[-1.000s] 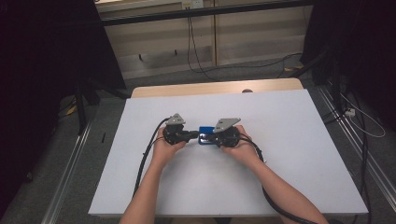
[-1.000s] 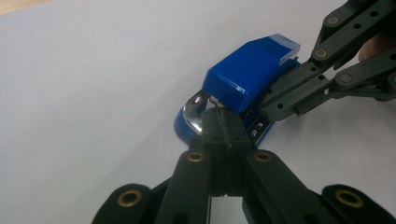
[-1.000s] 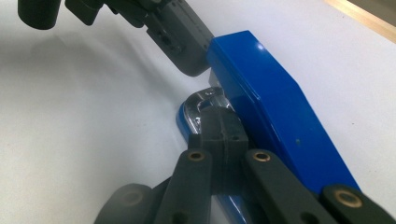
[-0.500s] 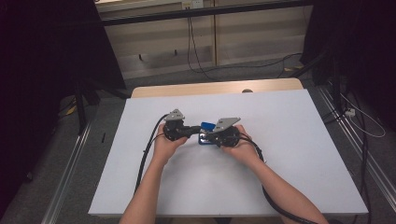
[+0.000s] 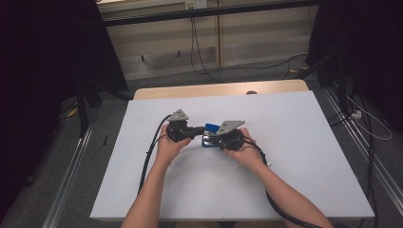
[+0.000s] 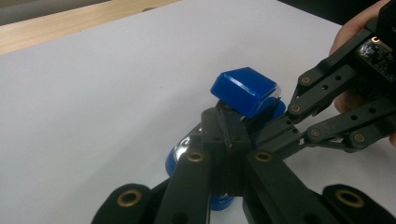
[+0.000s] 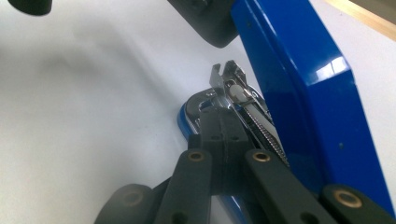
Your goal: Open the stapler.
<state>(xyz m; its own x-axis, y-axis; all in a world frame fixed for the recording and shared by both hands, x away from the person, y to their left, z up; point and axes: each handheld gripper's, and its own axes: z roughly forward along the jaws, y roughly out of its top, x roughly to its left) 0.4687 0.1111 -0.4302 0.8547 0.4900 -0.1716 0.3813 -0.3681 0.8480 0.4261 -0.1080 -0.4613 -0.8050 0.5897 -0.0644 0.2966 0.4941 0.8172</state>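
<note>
Blue stapler (image 5: 211, 134) lying mid-desk (image 5: 309, 156), top lifted open; left claw (image 5: 196, 131) and right claw (image 5: 208, 138) both clamping shut on it from opposite sides, hands steadying.

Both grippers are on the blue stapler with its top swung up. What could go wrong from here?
1. The stapler has its blue top raised, baring the metal staple track; a slip by the left gripper could let it snap down.
2. The right gripper sits shut against the metal channel, a smooth and narrow hold, so the body may twist free.
3. Both jaw sets crowd one small thing and could knock each other.
</note>
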